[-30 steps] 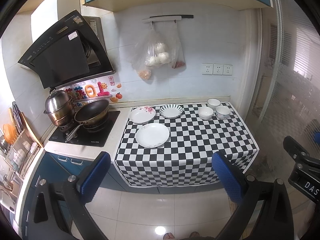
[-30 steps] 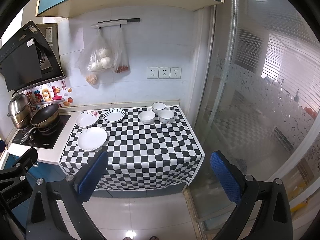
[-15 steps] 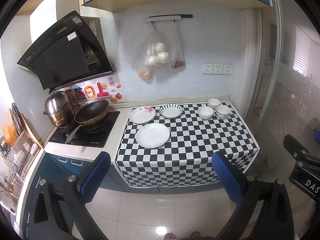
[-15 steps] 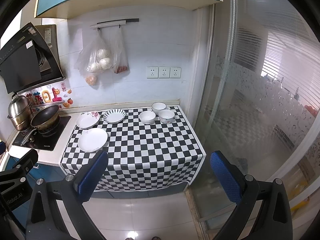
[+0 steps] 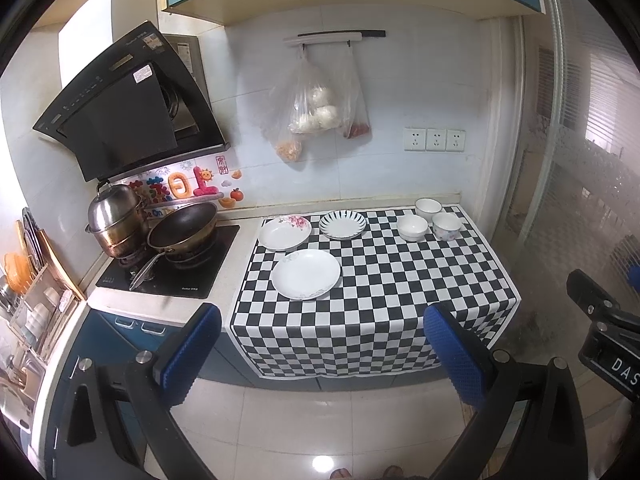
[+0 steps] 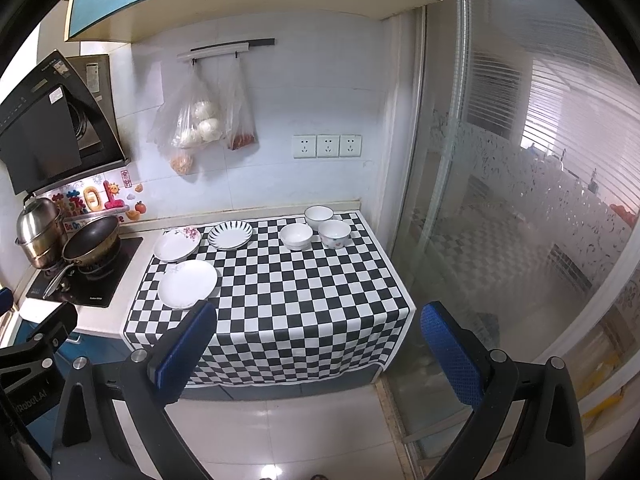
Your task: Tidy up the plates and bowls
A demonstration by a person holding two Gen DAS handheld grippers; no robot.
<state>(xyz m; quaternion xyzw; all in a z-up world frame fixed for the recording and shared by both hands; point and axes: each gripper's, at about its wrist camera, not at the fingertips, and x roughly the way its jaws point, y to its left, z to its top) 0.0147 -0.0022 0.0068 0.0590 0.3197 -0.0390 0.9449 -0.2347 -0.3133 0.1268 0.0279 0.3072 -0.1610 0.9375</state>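
writing: white letters "das" [image 5: 624, 374] showed on the black body of the right gripper at the edge of the left view; "robot.ai" [image 6: 28, 400] showed on the left gripper's body in the right view; the stove's brand mark was too small to read.
wall stickers: colourful shapes [image 5: 188, 188] with partial letters "e on" sat behind the pans.
left gripper [image 5: 320, 344]: its blue pads were spread wide and held nothing, well back from the counter.
right gripper [image 6: 316, 340]: spread wide too, and empty.
plates: a plain white plate [image 5: 306, 274] lay at the near left of the checkered cloth [image 5: 392, 288]; a flowered plate [image 5: 285, 233] and a striped plate [image 5: 343, 225] lay behind it, side by side.
bowls: three bowls [image 5: 434, 218] clustered at the far right of the cloth, all looking empty.
hanging bags: clear bags [image 5: 316, 108] on a wall rail held white round buns, something orange and something red.
stove: a steel pot [image 5: 116, 216] and a dark pan [image 5: 184, 230] sat on the cooktop.
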